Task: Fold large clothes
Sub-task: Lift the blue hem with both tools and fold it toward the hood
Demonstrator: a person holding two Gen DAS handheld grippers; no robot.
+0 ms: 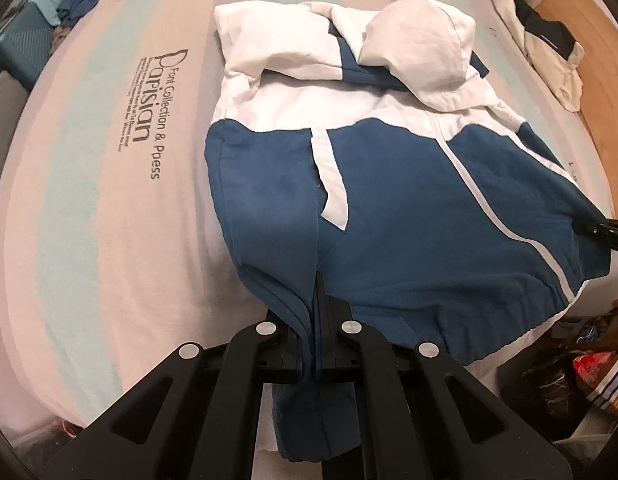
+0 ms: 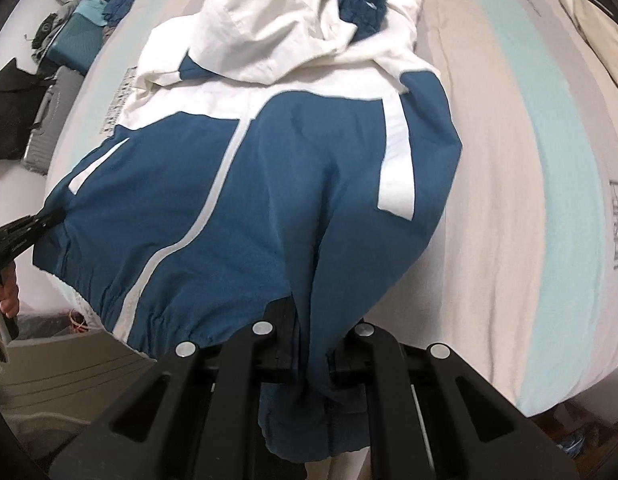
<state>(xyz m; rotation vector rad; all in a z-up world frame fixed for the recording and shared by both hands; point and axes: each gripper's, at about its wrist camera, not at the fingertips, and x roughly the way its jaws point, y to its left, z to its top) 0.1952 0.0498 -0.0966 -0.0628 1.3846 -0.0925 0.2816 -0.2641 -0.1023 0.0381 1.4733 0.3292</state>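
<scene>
A blue and white hooded jacket (image 1: 389, 200) lies spread on the striped bed, hood at the far end, hem toward me. It also shows in the right wrist view (image 2: 269, 200). My left gripper (image 1: 315, 292) is shut on the jacket's bottom hem, with blue cloth hanging down between the fingers. My right gripper (image 2: 309, 320) is shut on the hem at the other bottom corner. The right gripper also shows at the right edge of the left wrist view (image 1: 589, 226). The left gripper shows at the left edge of the right wrist view (image 2: 49, 220).
The bed sheet (image 1: 109, 200) has pastel stripes and printed text. Another white and black garment (image 1: 541, 52) lies at the far right of the bed. Suitcases and clothes (image 2: 69, 40) sit beside the bed on the far left. Clutter (image 1: 581, 364) lies on the floor.
</scene>
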